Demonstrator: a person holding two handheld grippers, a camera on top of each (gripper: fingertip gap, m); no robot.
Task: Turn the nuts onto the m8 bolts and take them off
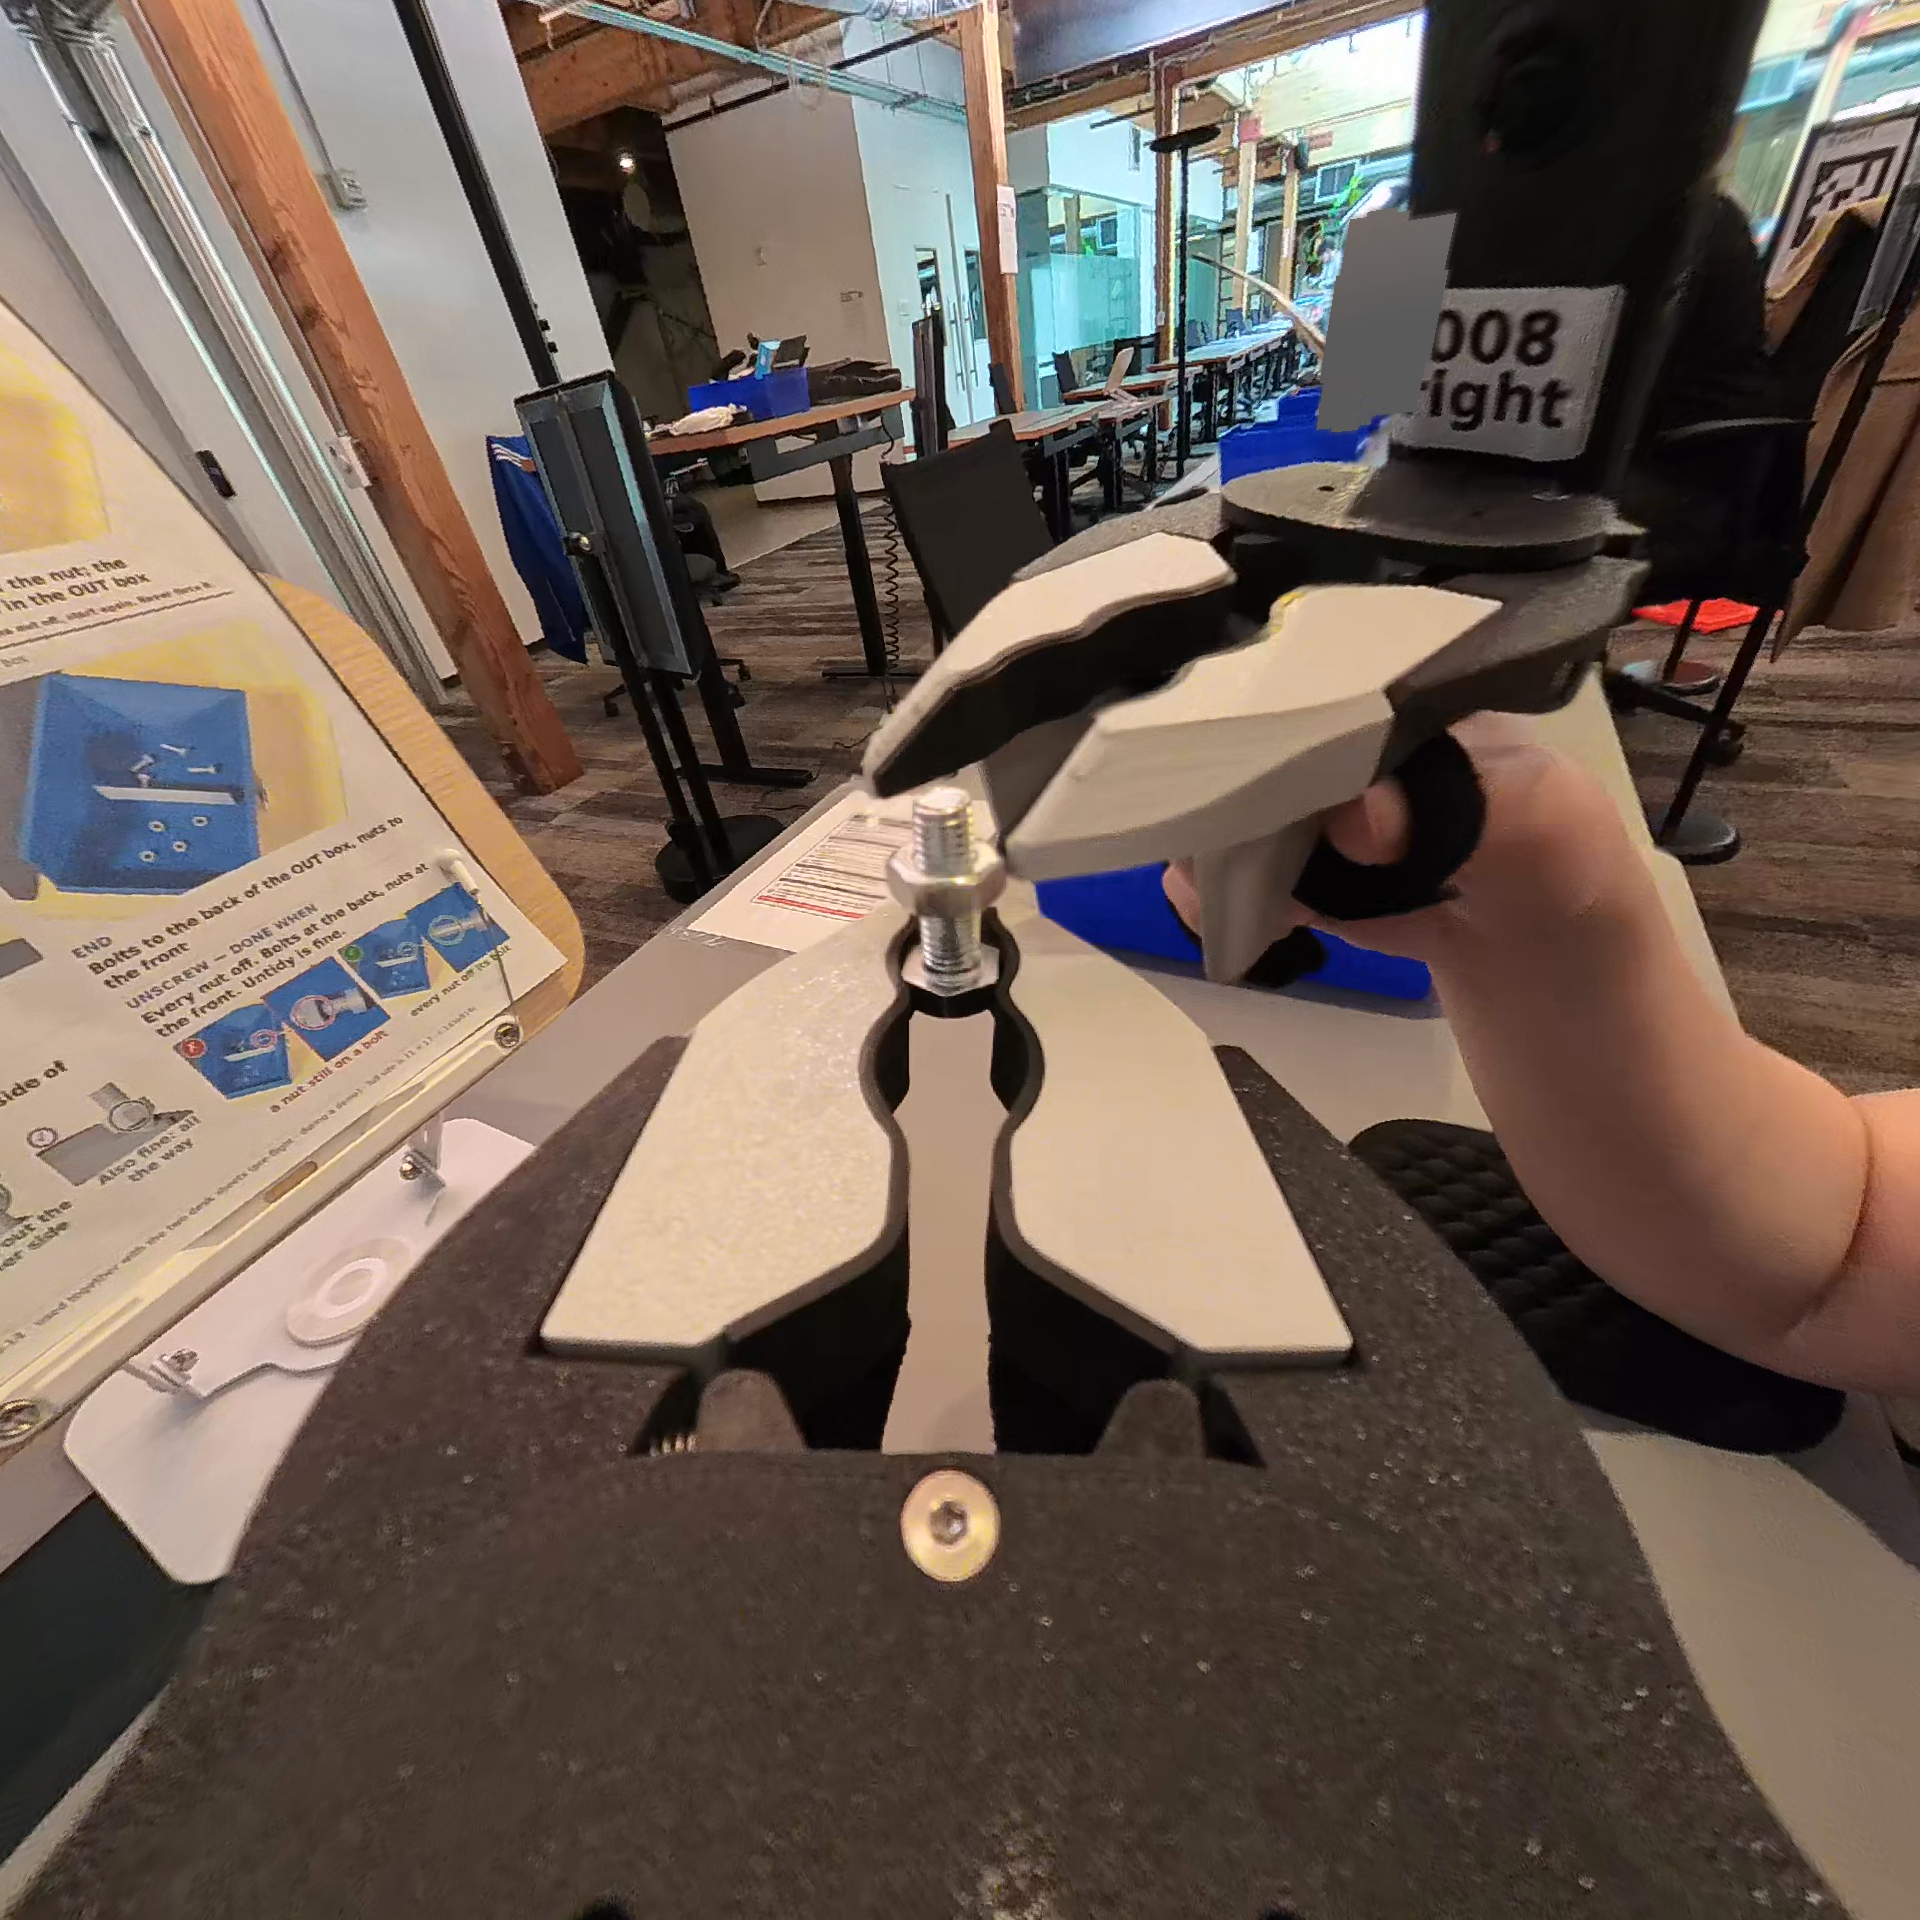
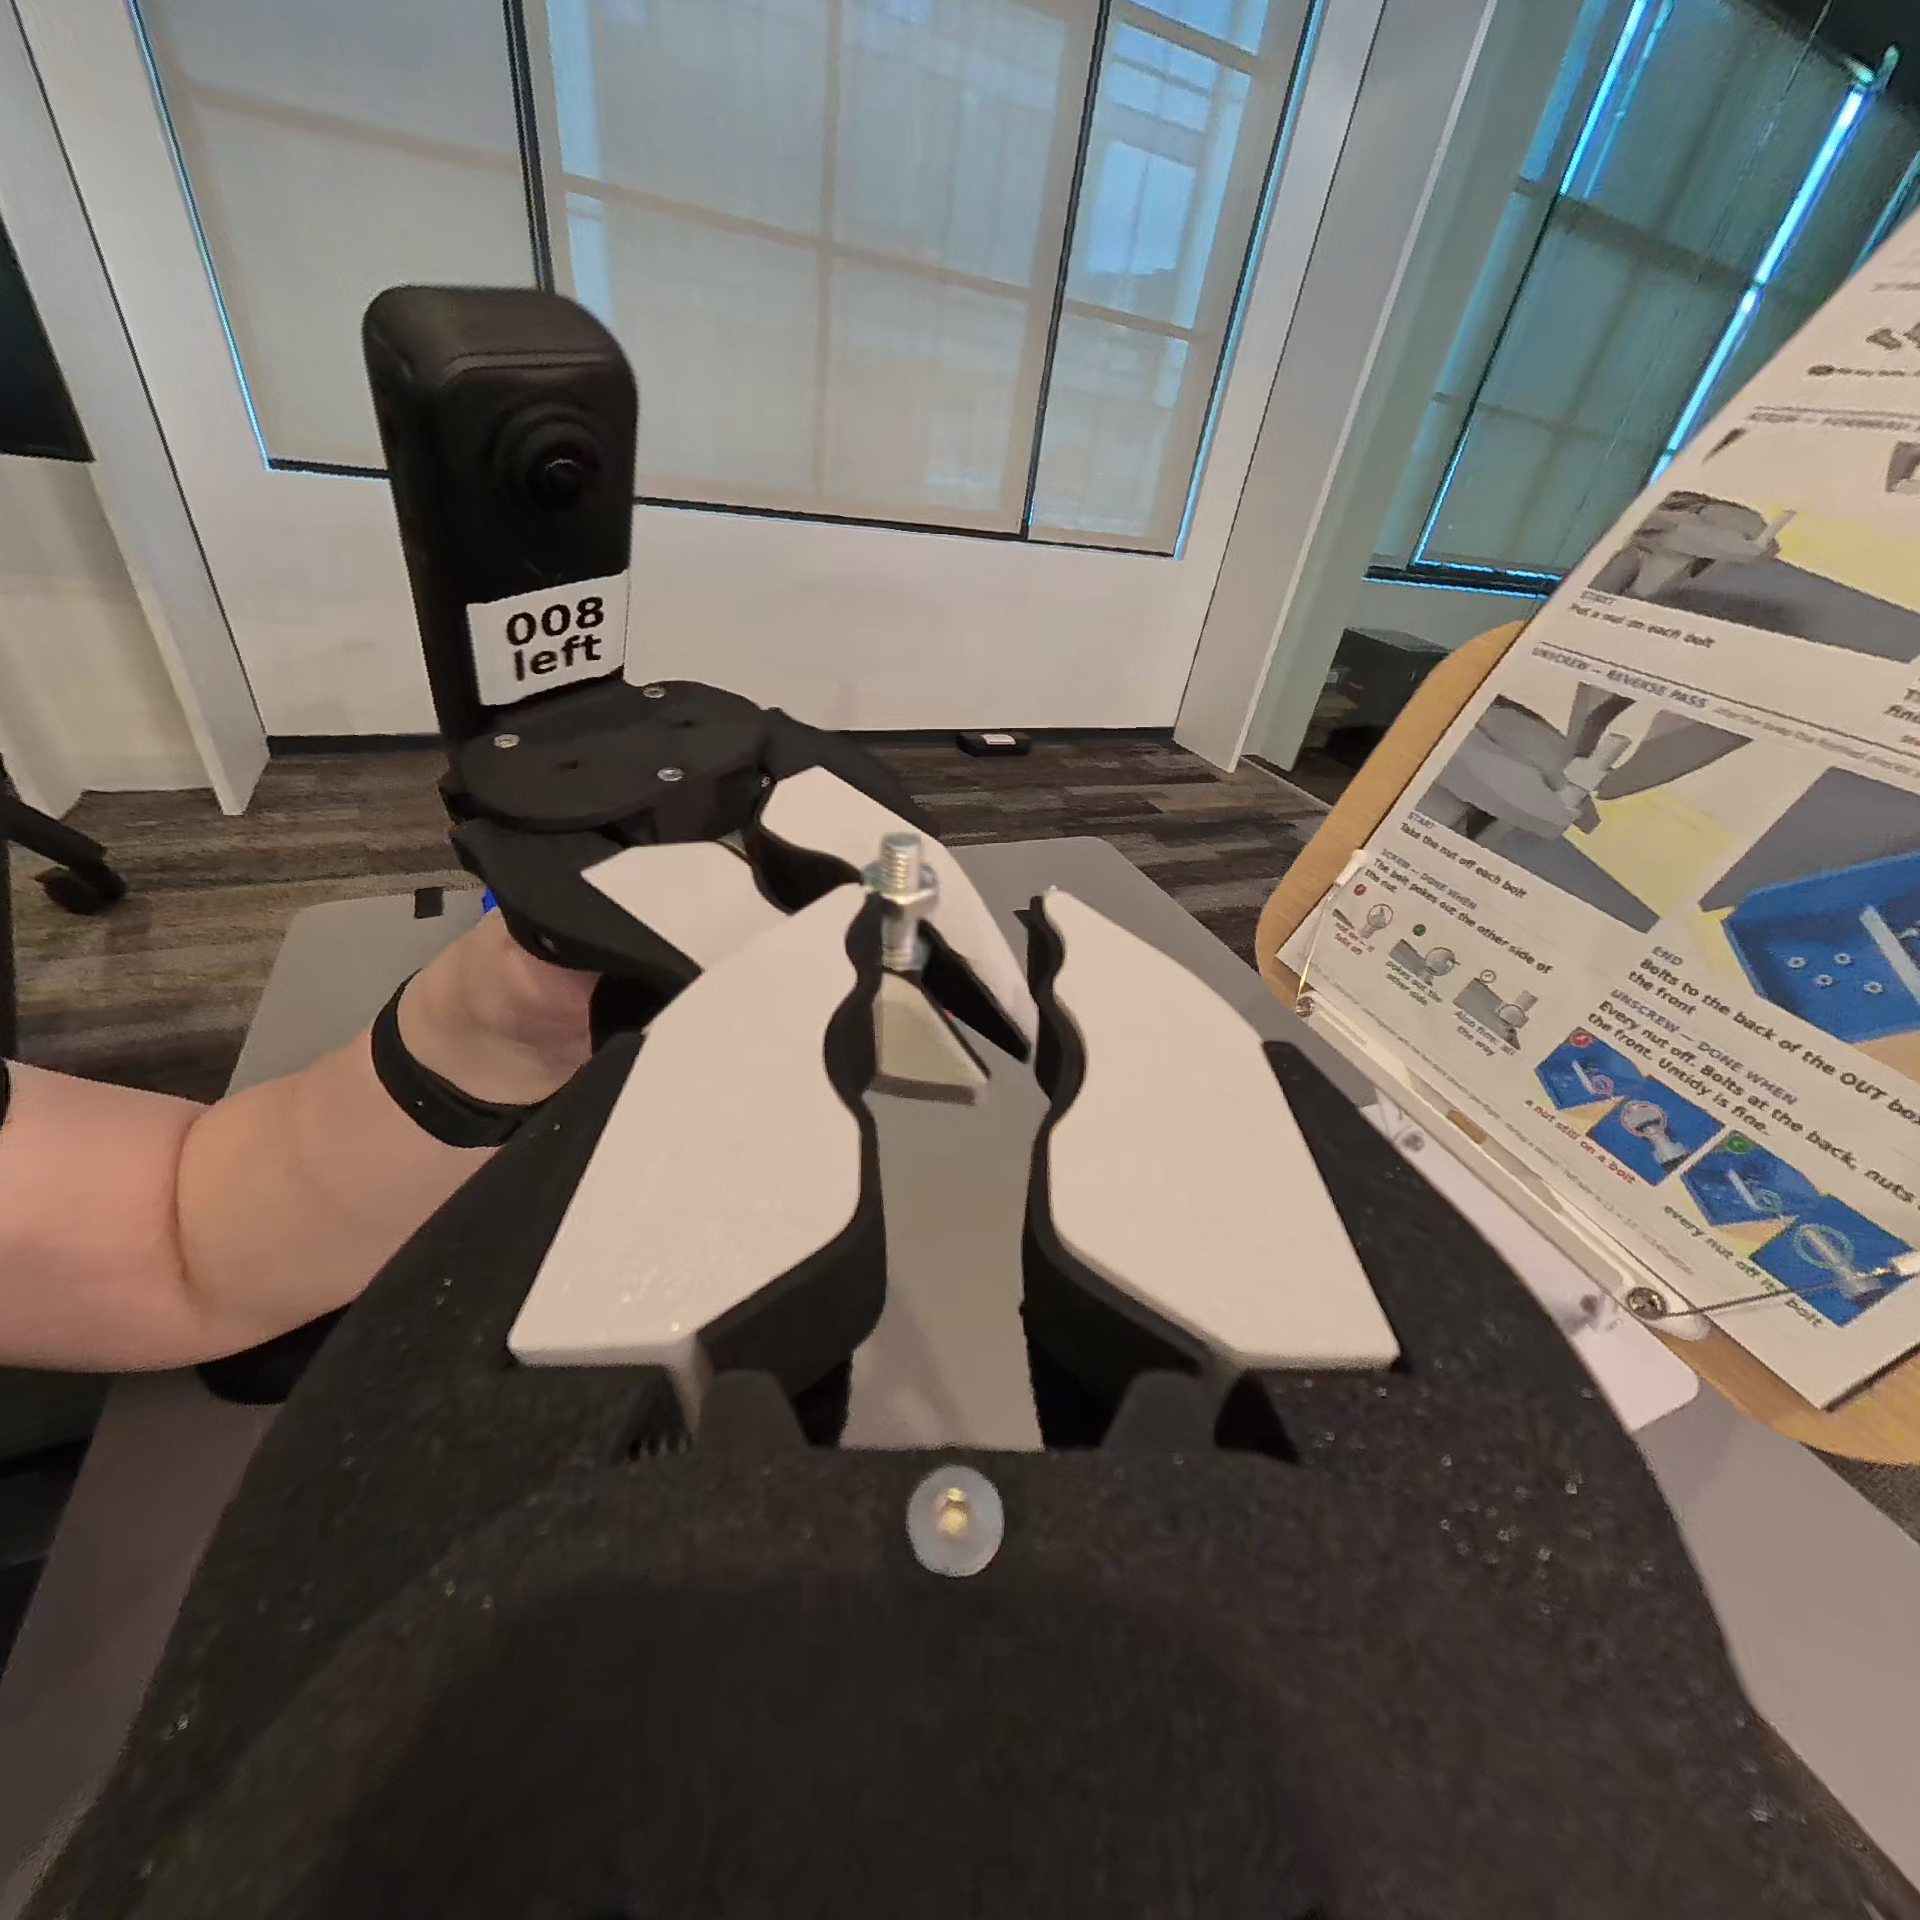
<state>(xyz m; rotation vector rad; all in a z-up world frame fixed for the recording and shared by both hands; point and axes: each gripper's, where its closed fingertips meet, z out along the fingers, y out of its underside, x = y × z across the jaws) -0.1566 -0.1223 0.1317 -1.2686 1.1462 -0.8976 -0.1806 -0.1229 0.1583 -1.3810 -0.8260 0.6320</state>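
Grey tabletop (image 1: 1299, 1049) is lying below everything; taking the upright threaded silver bolt (image 1: 943, 894) as landmark, the propped instruction sheet (image 1: 208, 883) is standing to its side. The left gripper (image 1: 951, 971) is pinching the bolt by its head end, fingers narrow. The right gripper (image 2: 951, 935) is hovering spread wide beside the bolt, holding nothing. The silver hex nut (image 1: 945, 875) is sitting partway down the thread. Judging the step: close squarely on the nut's flats, twist without tilting. Only the left wrist view is showing a blue bin (image 1: 1122, 914) behind the bolt

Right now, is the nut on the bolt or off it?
On. The nut sits partway down the upright bolt, with threads showing above and below.
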